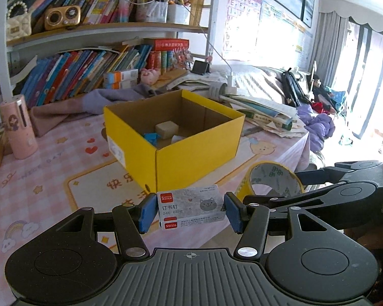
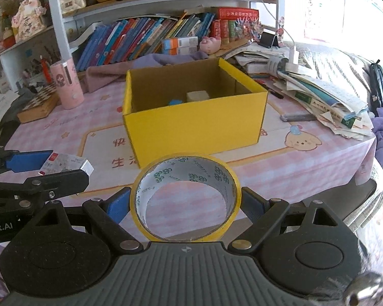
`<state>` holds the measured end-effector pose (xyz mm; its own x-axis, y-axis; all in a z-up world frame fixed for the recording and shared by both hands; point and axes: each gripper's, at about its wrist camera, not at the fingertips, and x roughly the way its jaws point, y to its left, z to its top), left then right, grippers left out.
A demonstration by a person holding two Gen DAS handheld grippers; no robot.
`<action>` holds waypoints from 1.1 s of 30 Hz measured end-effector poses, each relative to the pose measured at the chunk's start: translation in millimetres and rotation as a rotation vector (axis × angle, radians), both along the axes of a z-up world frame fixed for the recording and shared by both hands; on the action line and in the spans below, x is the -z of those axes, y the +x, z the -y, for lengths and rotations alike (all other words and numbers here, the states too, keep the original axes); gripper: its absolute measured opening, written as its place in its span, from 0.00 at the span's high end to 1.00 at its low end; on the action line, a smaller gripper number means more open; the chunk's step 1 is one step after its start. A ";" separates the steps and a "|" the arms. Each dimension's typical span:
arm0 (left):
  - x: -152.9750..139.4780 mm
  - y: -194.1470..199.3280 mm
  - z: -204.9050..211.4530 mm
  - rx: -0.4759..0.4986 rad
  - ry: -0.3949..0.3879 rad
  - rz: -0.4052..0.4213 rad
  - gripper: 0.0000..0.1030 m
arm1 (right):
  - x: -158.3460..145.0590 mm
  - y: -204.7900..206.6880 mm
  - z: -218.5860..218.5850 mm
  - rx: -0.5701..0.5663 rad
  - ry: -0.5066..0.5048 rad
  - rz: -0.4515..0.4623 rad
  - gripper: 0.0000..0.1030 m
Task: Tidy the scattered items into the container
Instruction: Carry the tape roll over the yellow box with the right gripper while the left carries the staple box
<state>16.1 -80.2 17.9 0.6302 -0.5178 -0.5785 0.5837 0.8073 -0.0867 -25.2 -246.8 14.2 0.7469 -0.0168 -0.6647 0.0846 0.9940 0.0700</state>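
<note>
Your left gripper (image 1: 190,210) clamps a small glossy staple box (image 1: 191,205) at lower centre. Your right gripper (image 2: 185,204) grips a round yellow tape roll (image 2: 185,199). The yellow cardboard box (image 2: 194,125) stands mid-frame, open-topped.
</note>
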 end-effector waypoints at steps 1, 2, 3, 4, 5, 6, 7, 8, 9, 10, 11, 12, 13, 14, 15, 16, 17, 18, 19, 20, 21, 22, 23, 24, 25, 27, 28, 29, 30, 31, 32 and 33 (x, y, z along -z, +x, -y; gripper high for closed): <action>0.3 2.6 3.6 0.007 -0.001 -0.002 0.46 | -0.3 1.7 2.7 0.004 -0.001 0.000 0.14; 0.7 4.3 6.9 0.014 0.000 -0.001 0.46 | -0.5 3.0 5.6 0.009 -0.001 -0.001 0.14; 0.6 5.5 9.2 0.021 -0.001 0.000 0.46 | -0.8 4.2 8.5 0.016 -0.001 0.000 0.14; 0.6 7.3 12.2 0.027 -0.001 0.003 0.46 | -1.1 5.7 11.4 0.024 -0.001 0.001 0.14; 0.2 9.2 14.8 0.031 -0.002 0.008 0.46 | -1.4 7.5 14.7 0.031 -0.001 0.004 0.14; -0.4 11.1 16.5 0.032 -0.004 0.014 0.45 | -2.0 9.6 17.9 0.037 -0.001 0.007 0.14; -1.2 13.1 18.3 0.032 -0.008 0.020 0.46 | -2.7 11.9 20.9 0.041 -0.002 0.011 0.14; -2.1 14.9 20.1 0.030 -0.012 0.027 0.46 | -3.4 14.3 23.8 0.044 -0.003 0.015 0.14; -3.2 17.3 21.5 0.025 -0.016 0.035 0.46 | -4.5 17.0 26.6 0.046 -0.006 0.021 0.14; -4.5 20.1 22.9 0.021 -0.019 0.044 0.46 | -5.9 20.3 29.3 0.047 -0.009 0.029 0.14; -5.8 22.7 24.0 0.017 -0.021 0.052 0.46 | -7.4 23.7 31.7 0.047 -0.012 0.037 0.14; -7.0 25.9 25.4 0.012 -0.023 0.060 0.46 | -9.3 27.6 34.3 0.045 -0.016 0.046 0.14; -8.0 29.4 27.5 0.007 -0.024 0.067 0.45 | -11.4 31.7 37.1 0.043 -0.021 0.056 0.14; -8.6 32.9 29.1 0.003 -0.025 0.071 0.46 | -13.3 35.1 39.7 0.040 -0.026 0.065 0.14; -9.7 36.9 31.6 0.000 -0.024 0.075 0.46 | -14.9 39.3 41.9 0.035 -0.031 0.076 0.14; -10.8 41.8 34.5 -0.004 -0.023 0.081 0.45 | -16.5 44.0 43.8 0.028 -0.038 0.087 0.14; -12.1 46.8 37.2 -0.008 -0.021 0.087 0.45 | -18.1 49.4 45.7 0.020 -0.045 0.096 0.14; -13.3 51.1 39.2 -0.014 -0.020 0.091 0.45 | -19.7 55.1 47.8 0.009 -0.051 0.105 0.14; -15.4 56.9 41.8 -0.025 -0.022 0.097 0.45 | -21.5 61.0 49.9 -0.001 -0.056 0.112 0.14; -17.3 62.0 43.5 -0.035 -0.025 0.102 0.45 | -23.5 67.7 52.3 -0.010 -0.060 0.118 0.14; -18.9 65.7 44.4 -0.044 -0.028 0.107 0.45 | -25.7 74.9 55.0 -0.021 -0.062 0.125 0.14; -21.0 71.5 46.7 -0.057 -0.029 0.115 0.45 | -28.0 82.7 57.7 -0.035 -0.064 0.135 0.14; -21.9 75.0 48.1 -0.067 -0.027 0.121 0.45 | -30.0 89.6 59.5 -0.047 -0.069 0.144 0.14; -22.5 79.8 49.8 -0.079 -0.025 0.125 0.45 | -31.9 98.0 61.4 -0.062 -0.076 0.154 0.14; -23.3 86.2 52.3 -0.094 -0.021 0.127 0.45 | -33.5 107.0 63.5 -0.080 -0.084 0.163 0.14; -24.2 96.6 56.1 -0.117 -0.009 0.134 0.45 | -35.5 124.3 67.4 -0.115 -0.091 0.173 0.14; -24.4 103.4 59.6 -0.133 0.002 0.137 0.45 | -35.9 133.5 69.7 -0.139 -0.093 0.176 0.14; -24.8 108.7 62.2 -0.146 0.007 0.137 0.45 | -35.5 143.1 71.1 -0.168 -0.099 0.178 0.14; -24.7 115.1 64.8 -0.160 0.012 0.136 0.45 | -34.6 153.9 72.0 -0.200 -0.110 0.178 0.14; -24.2 122.9 68.4 -0.178 0.019 0.133 0.45 | -33.2 164.5 72.2 -0.230 -0.121 0.174 0.14; -23.3 128.5 70.5 -0.190 0.027 0.129 0.45 | -30.6 176.7 72.5 -0.265 -0.130 0.165 0.14; -22.0 135.4 73.1 -0.203 0.036 0.124 0.45 | -27.5 187.9 72.6 -0.295 -0.137 0.152 0.14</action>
<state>151.5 -153.3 39.9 0.7865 -0.3538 -0.5062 0.4134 0.9105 0.0061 162.7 -319.4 41.7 0.8233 0.1328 -0.5518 -0.2083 0.9751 -0.0761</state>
